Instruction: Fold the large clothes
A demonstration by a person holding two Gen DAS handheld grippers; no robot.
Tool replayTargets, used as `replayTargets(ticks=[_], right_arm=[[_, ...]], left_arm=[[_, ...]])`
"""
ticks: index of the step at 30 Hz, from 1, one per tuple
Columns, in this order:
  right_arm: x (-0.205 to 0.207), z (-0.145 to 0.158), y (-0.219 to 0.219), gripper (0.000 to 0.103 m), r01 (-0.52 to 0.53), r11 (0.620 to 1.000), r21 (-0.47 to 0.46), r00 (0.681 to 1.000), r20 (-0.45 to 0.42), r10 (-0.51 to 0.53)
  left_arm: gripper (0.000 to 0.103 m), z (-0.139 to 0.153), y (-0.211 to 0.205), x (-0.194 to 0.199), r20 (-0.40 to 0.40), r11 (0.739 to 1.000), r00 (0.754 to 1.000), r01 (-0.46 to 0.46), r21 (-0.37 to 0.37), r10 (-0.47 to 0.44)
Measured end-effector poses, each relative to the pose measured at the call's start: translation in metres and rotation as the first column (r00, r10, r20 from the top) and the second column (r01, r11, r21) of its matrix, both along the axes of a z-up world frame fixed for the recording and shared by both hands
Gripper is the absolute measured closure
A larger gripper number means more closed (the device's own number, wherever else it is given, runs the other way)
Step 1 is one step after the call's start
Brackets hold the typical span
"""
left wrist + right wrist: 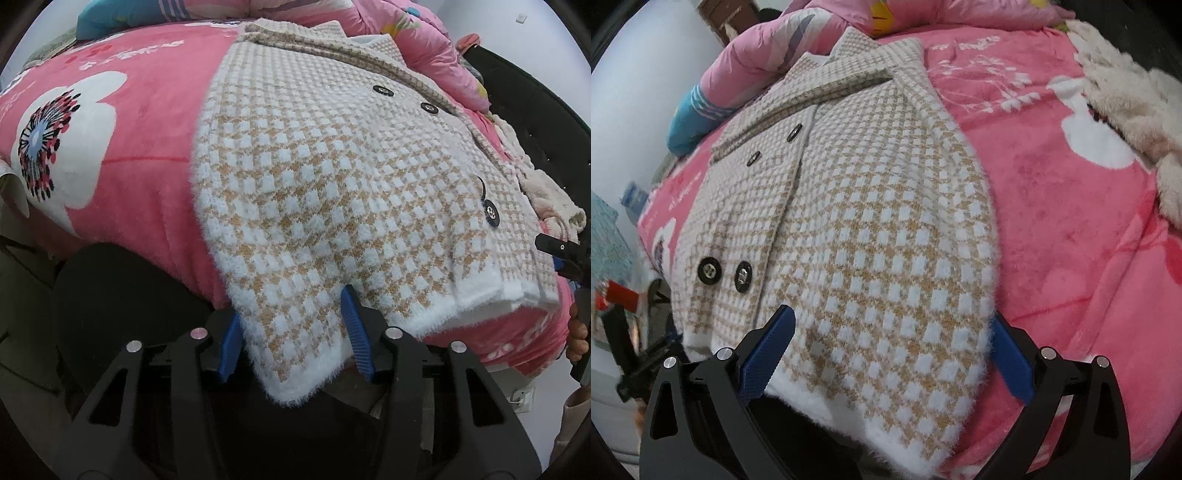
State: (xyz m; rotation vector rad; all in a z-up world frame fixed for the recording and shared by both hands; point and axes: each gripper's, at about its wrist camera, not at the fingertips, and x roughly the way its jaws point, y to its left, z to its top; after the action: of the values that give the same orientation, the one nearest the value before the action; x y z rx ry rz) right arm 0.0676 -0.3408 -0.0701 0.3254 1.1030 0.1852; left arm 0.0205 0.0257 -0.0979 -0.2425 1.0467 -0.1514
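A fuzzy white-and-tan checked coat (332, 166) lies face up on a pink blanket, its front closed with black buttons (491, 212). One sleeve is folded across the body and its cuff (295, 369) hangs over the bed's near edge. My left gripper (291, 332) straddles that cuff, a blue pad at each edge of it, jaws apart. In the right wrist view the coat (868, 221) shows its other sleeve (905, 332) lying between the wide-spread pads of my right gripper (890, 343), which is open. The right gripper (561, 254) also shows at the left view's right edge, held by a hand (578, 332).
The pink flowered blanket (147, 129) covers the bed. A bunched pink quilt (424, 48) and a blue pillow (110, 18) sit at the far end. A fluffy cream garment (1126, 92) lies beside the coat. The bed's edge drops off just under both grippers.
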Motion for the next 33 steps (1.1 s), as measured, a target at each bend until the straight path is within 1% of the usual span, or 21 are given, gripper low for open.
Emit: replayTargets(ticks=[5,8,13,17,18,19,20,22,24,25,27,29,30,33], right_arm=[[-0.013,-0.001,-0.016,0.015,0.029,0.993,0.118,0.999,-0.022,-0.026],[-0.021,-0.005,-0.027,0.021,0.053,0.982,0.183,0.998,-0.039,-0.047],[-0.029,-0.007,-0.035,0.036,0.057,0.978,0.198,0.997,-0.055,-0.047],[-0.039,-0.005,-0.038,0.045,0.053,0.98,0.192,0.997,-0.058,-0.043],[-0.041,-0.006,-0.039,0.049,0.049,0.981,0.186,0.997,-0.06,-0.039],[-0.044,-0.006,-0.038,0.056,0.041,0.984,0.175,0.998,-0.062,-0.03],[-0.046,-0.005,-0.037,0.06,0.031,0.986,0.164,0.998,-0.062,-0.021],[-0.05,-0.002,-0.03,0.078,0.0,0.992,0.13,0.998,-0.057,0.007],[-0.053,0.006,-0.026,0.092,-0.019,0.994,0.106,0.999,-0.03,0.022],[-0.054,0.013,-0.024,0.093,-0.026,0.995,0.099,1.0,-0.002,0.026],[-0.054,0.029,-0.023,0.094,-0.037,0.994,0.101,0.998,0.051,0.032],[-0.053,0.043,-0.023,0.094,-0.046,0.993,0.113,0.995,0.096,0.035],[-0.049,0.053,-0.023,0.094,-0.054,0.991,0.123,0.991,0.128,0.038],[-0.034,0.069,-0.021,0.094,-0.071,0.987,0.146,0.981,0.192,0.042]], left_arm=[[0.061,0.003,0.002,-0.004,0.017,1.0,1.0,0.005,-0.009,-0.005],[0.061,0.005,0.001,-0.004,0.015,1.0,1.0,0.007,-0.007,-0.007],[0.061,0.006,-0.001,-0.004,0.019,1.0,1.0,0.008,0.003,-0.008],[0.061,0.005,-0.003,-0.007,0.021,1.0,1.0,0.011,0.013,-0.012],[0.063,0.005,-0.004,-0.008,0.023,1.0,1.0,0.014,0.018,-0.014],[0.065,0.004,-0.004,-0.008,0.025,1.0,1.0,0.017,0.025,-0.017],[0.069,0.004,-0.004,-0.009,0.027,0.999,0.999,0.018,0.03,-0.019],[0.08,0.007,-0.003,-0.013,0.043,0.999,0.999,0.025,0.034,-0.027],[0.092,0.014,-0.001,-0.017,0.065,0.999,0.997,0.034,0.031,-0.036],[0.094,0.019,0.0,-0.02,0.084,0.999,0.996,0.038,0.03,-0.041],[0.095,0.032,0.002,-0.024,0.121,0.999,0.991,0.045,0.021,-0.047],[0.095,0.048,0.006,-0.027,0.162,0.999,0.986,0.048,-0.005,-0.046],[0.095,0.057,0.009,-0.028,0.183,0.998,0.982,0.049,-0.029,-0.043],[0.095,0.082,0.018,-0.023,0.244,0.995,0.969,0.046,-0.09,-0.022]])
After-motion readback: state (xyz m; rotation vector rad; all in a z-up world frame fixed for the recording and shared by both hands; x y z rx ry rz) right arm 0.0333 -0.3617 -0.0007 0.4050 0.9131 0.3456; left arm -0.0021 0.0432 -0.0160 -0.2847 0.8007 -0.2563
